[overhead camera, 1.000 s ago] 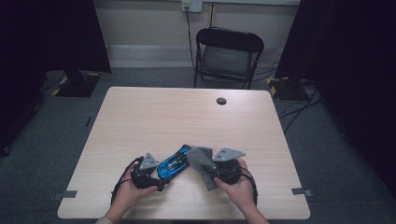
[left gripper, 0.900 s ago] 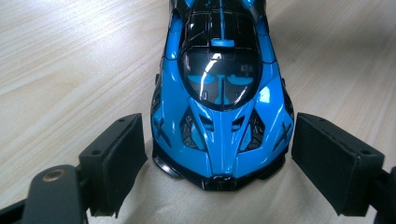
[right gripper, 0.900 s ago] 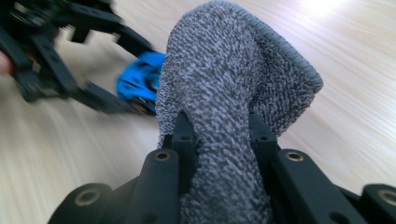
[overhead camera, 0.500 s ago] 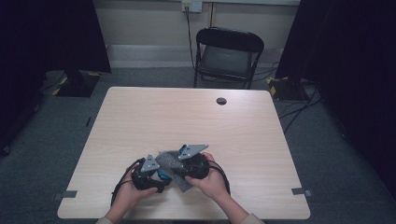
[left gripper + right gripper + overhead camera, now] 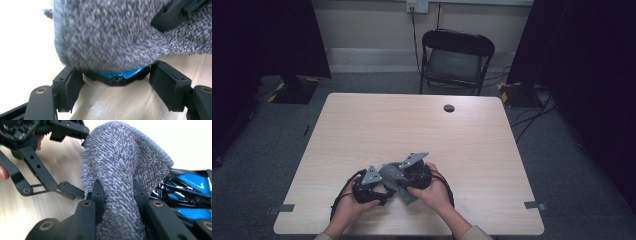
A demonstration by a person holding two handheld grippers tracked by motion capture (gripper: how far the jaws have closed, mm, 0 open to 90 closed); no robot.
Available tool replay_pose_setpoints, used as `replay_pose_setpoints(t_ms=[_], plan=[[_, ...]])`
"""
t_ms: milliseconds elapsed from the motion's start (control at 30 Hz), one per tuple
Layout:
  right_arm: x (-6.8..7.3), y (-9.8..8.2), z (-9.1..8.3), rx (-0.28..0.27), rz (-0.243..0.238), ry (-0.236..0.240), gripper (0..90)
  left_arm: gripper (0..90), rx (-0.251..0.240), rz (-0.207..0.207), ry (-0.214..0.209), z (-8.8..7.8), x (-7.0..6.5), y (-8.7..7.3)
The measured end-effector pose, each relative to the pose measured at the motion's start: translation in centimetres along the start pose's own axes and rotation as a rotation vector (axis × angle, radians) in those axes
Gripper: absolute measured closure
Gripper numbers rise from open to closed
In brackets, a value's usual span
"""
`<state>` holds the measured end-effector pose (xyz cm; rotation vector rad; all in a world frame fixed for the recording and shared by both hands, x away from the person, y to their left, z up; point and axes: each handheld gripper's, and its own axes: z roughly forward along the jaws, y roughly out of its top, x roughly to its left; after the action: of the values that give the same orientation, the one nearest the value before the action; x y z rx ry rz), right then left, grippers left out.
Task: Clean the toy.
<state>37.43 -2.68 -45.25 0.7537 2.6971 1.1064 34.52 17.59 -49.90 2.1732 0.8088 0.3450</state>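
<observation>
- Right gripper (image 5: 117, 192): jaws clamped on the grey cloth (image 5: 122, 170).
- Left gripper (image 5: 116, 82): jaws have just been closing, flanking the blue toy car (image 5: 122, 75); contact cannot be told.
- Cloth drapes over the car, at 6 o'clock on the table (image 5: 422, 125).

a pale wood tabletop (image 5: 412, 125) stands on grey carpet (image 5: 572, 165) (a small dark cable hole (image 5: 449, 108) near its far edge). behind it sits a black folding chair (image 5: 455, 60), below a wall socket (image 5: 417, 6) on the cream wall (image 5: 362, 25). dark curtains (image 5: 267, 35) flank both sides.
</observation>
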Motion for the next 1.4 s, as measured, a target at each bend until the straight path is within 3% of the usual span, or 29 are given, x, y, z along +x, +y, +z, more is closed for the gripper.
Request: replay_pose_setpoints(t_ms=[133, 200, 233, 300, 367, 500, 700, 800, 967, 1167, 1300, 1400], plan=[[-0.1, -0.2, 0.0, 0.006, -0.004, -0.012, 70.7, 29.0, -0.001, 0.009, -0.007, -0.2, 0.2, 0.0], [-0.2, -0.2, -0.1, 0.012, -0.016, -0.045, 70.7, 58.3, -0.014, 0.011, -0.020, -0.6, 0.5, -0.2], [-0.3, -0.3, -0.1, 0.013, -0.016, -0.053, 70.8, 58.6, -0.023, 0.015, -0.024, -0.6, 0.7, -0.4], [-0.8, -0.4, -0.2, 0.003, 0.016, -0.022, 70.8, 52.5, -0.019, 0.025, -0.016, -0.6, 0.7, -0.4], [-1.1, -0.6, -0.2, -0.004, 0.043, -0.002, 70.8, 40.8, -0.017, 0.014, -0.024, -0.4, 0.5, -0.3], [-0.7, -0.5, -0.2, -0.002, 0.025, -0.005, 70.7, 19.8, 0.001, 0.018, -0.016, 0.0, 0.1, 0.1], [-1.4, 0.3, -1.7, -0.058, 0.031, -0.049, 70.8, 18.0, -0.021, 0.013, 0.008, 0.5, 0.3, 0.6], [-2.2, 0.5, -2.5, -0.052, 0.042, -0.069, 70.7, 18.3, -0.043, 0.017, 0.011, 0.9, 0.4, 1.0], [-2.8, -0.2, -1.9, -0.034, 0.062, -0.063, 70.7, 18.9, -0.041, 0.057, 0.007, 1.6, 0.0, 1.5], [-2.6, -0.8, -0.8, -0.020, 0.072, -0.051, 70.7, 23.8, -0.026, 0.043, 0.011, 1.8, -0.1, 1.7], [-1.9, -0.2, -1.3, -0.045, 0.033, -0.007, 70.7, 23.9, -0.026, 0.033, 0.003, 1.7, 0.1, 1.7], [-0.7, 0.6, -0.9, 0.025, -0.037, 0.039, 70.7, 24.0, -0.025, 0.032, 0.001, 1.7, 0.1, 1.7]])
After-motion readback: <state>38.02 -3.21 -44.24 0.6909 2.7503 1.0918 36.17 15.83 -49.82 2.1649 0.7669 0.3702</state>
